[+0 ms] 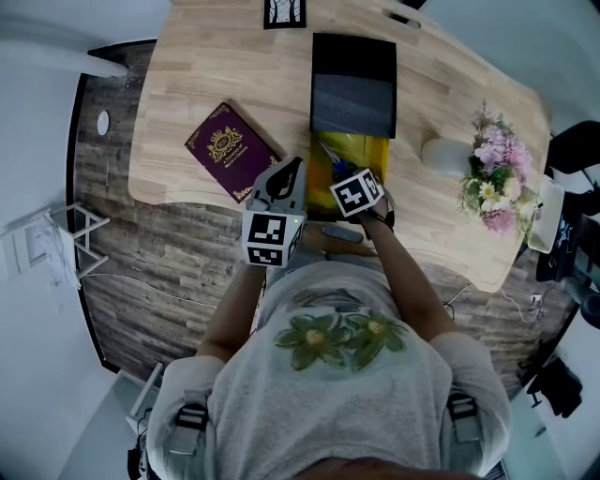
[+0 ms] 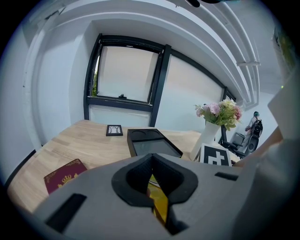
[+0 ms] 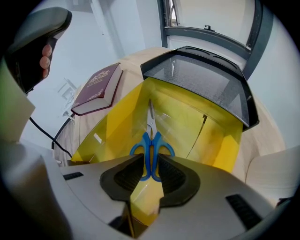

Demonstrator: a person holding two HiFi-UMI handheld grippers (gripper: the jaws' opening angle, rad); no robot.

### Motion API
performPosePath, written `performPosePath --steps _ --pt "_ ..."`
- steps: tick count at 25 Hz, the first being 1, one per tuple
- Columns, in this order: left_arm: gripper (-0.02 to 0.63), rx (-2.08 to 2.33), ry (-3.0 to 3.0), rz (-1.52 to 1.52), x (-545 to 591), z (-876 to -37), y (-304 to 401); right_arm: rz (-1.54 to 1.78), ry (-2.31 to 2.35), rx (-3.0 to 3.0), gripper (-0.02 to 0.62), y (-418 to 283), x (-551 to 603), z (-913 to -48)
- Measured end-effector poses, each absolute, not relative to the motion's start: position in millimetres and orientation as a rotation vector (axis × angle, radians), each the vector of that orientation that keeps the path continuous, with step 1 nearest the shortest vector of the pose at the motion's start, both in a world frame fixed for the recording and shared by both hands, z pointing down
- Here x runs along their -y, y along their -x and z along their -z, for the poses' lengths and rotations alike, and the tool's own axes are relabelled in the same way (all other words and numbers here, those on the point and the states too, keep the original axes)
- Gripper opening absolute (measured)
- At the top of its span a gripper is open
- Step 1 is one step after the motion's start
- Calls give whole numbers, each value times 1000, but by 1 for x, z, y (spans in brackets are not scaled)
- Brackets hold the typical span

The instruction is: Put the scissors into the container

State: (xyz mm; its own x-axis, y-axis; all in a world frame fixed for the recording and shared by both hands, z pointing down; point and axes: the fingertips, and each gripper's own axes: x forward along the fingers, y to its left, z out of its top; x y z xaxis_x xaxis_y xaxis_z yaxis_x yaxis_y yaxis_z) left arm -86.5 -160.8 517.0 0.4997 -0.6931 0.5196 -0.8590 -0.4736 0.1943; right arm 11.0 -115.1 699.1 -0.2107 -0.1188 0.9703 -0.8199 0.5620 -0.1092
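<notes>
A translucent yellow plastic container (image 3: 112,122), rectangular with smooth glossy walls, sits near the front edge of a pale wood-grain surface (image 1: 216,66). A pair of scissors (image 3: 154,140) with blue plastic handle loops and slim steel blades is inside it, with the blades pointing away down the container.

The right tool (image 3: 151,161) points steeply down over the container. Its ribbed black pads are narrowly parted with the lower ends of the handles between them. The pads sit close at either side and do not look clamped.

The left tool (image 2: 152,158) hovers just left of the container with its tips drawn together and nothing between them.

A flat matte black rectangular tray (image 1: 353,94) stands right behind the container, against its far rim. A maroon hardcover book (image 1: 230,150) with a gold crest lies to the left, clear of the container. On the right, well apart, a white vase (image 1: 445,155) holds pink and white flowers (image 1: 497,173). A small black-framed picture (image 1: 283,11) lies at the far edge of the surface.
</notes>
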Motion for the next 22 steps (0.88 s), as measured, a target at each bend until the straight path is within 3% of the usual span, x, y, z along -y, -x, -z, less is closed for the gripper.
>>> performPosePath --steps 17,22 --pt "7 1291 -2348 -516 158 -504 85 -812 -810 1718 109 -10 115 -690" --pt "7 1291 -2361 -511 157 -500 83 -796 -853 1736 81 -12 119 -680"
